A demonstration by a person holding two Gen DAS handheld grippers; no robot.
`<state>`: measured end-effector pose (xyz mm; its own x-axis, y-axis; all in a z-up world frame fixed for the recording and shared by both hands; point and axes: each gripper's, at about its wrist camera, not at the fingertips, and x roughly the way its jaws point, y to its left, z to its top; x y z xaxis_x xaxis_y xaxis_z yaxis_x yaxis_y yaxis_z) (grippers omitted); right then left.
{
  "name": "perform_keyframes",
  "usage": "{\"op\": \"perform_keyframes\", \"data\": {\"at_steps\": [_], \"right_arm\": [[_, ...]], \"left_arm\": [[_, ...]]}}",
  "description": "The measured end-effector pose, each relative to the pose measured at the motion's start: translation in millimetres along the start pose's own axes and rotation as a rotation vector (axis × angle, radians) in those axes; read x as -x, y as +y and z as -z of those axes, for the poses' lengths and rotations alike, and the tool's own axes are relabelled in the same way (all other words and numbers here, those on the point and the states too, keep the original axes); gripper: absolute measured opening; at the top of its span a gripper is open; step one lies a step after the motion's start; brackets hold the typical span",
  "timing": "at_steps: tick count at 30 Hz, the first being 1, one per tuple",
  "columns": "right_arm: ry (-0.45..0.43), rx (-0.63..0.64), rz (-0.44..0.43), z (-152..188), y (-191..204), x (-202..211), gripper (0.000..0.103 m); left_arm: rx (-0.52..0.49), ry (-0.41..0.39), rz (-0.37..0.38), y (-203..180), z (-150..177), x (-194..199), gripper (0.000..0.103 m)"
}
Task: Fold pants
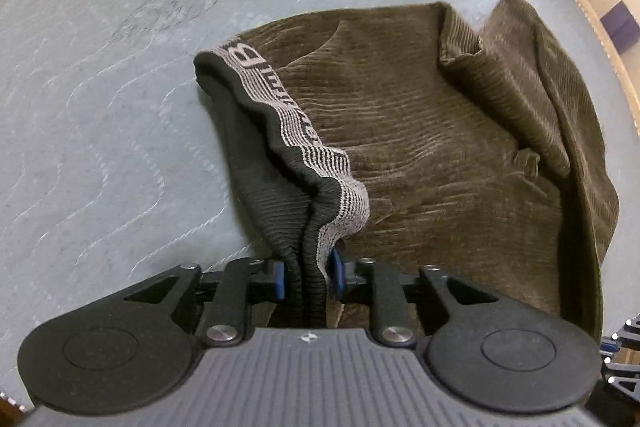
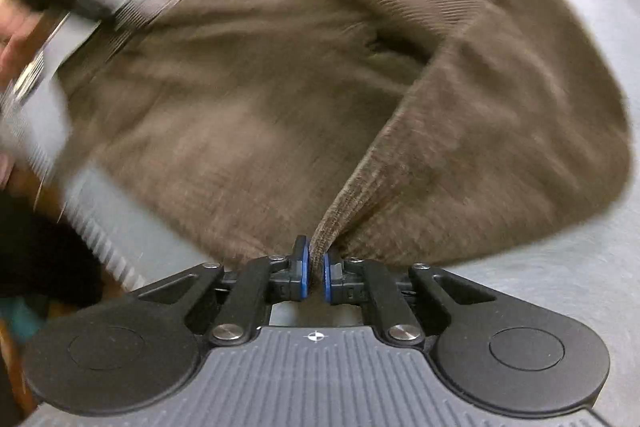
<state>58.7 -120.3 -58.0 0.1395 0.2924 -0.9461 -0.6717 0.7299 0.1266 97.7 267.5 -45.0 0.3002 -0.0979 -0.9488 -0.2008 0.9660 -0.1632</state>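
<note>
The brown corduroy pants (image 1: 420, 131) lie bunched on the grey quilted table (image 1: 100, 107), reaching toward its right edge, one layer already doubled over. The black elastic waistband (image 1: 280, 131) is lifted off the surface. Likely risk: the thick, gathered band slipping out under tension, or the uneven layers skewing the fold. The left gripper (image 1: 308, 277) is clamped on the waistband; the right gripper (image 2: 315, 273), nearly closed, pinches a ridge of corduroy, its view motion-blurred.

Two close, down-angled wrist views, pants (image 1: 420, 131) shared
</note>
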Motion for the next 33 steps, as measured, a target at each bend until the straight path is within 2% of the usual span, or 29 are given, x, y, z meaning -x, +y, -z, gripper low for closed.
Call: {"op": "perform_keyframes", "data": {"at_steps": [2, 3, 5, 8, 12, 16, 19, 23, 30, 31, 33], "right_arm": [[0.000, 0.042, 0.024, -3, 6, 2, 0.015], [-0.027, 0.018, 0.022, -6, 0, 8, 0.015], [-0.113, -0.088, 0.003, -12, -22, 26, 0.030], [-0.261, -0.302, 0.047, -21, -67, 49, 0.046], [-0.327, -0.530, 0.189, -32, -110, 50, 0.047], [-0.360, -0.603, 0.237, -57, -121, 34, 0.047], [-0.364, -0.590, 0.259, -81, -118, 13, 0.047], [-0.318, -0.544, 0.299, -111, -117, -20, 0.052], [-0.207, -0.441, 0.396, -132, -115, -65, 0.054], [-0.189, -0.433, 0.400, -131, -117, -69, 0.052], [-0.176, -0.435, 0.386, -128, -119, -72, 0.040]], "left_arm": [[-0.003, -0.033, -0.122, -5, -3, 12, 0.041], [-0.009, -0.066, -0.192, -9, -6, 21, 0.050], [-0.012, -0.144, -0.234, -19, -14, 41, 0.056], [0.030, -0.248, -0.131, -40, -26, 68, 0.068], [0.059, -0.292, -0.051, -75, -34, 79, 0.071], [0.032, -0.288, -0.016, -119, -43, 66, 0.072], [0.014, -0.261, -0.002, -145, -46, 51, 0.072], [-0.045, -0.246, 0.001, -171, -41, 38, 0.073], [-0.063, -0.235, -0.005, -167, -41, 27, 0.076], [-0.061, -0.235, -0.006, -164, -41, 27, 0.076], [-0.054, -0.235, -0.011, -159, -43, 28, 0.076]]}}
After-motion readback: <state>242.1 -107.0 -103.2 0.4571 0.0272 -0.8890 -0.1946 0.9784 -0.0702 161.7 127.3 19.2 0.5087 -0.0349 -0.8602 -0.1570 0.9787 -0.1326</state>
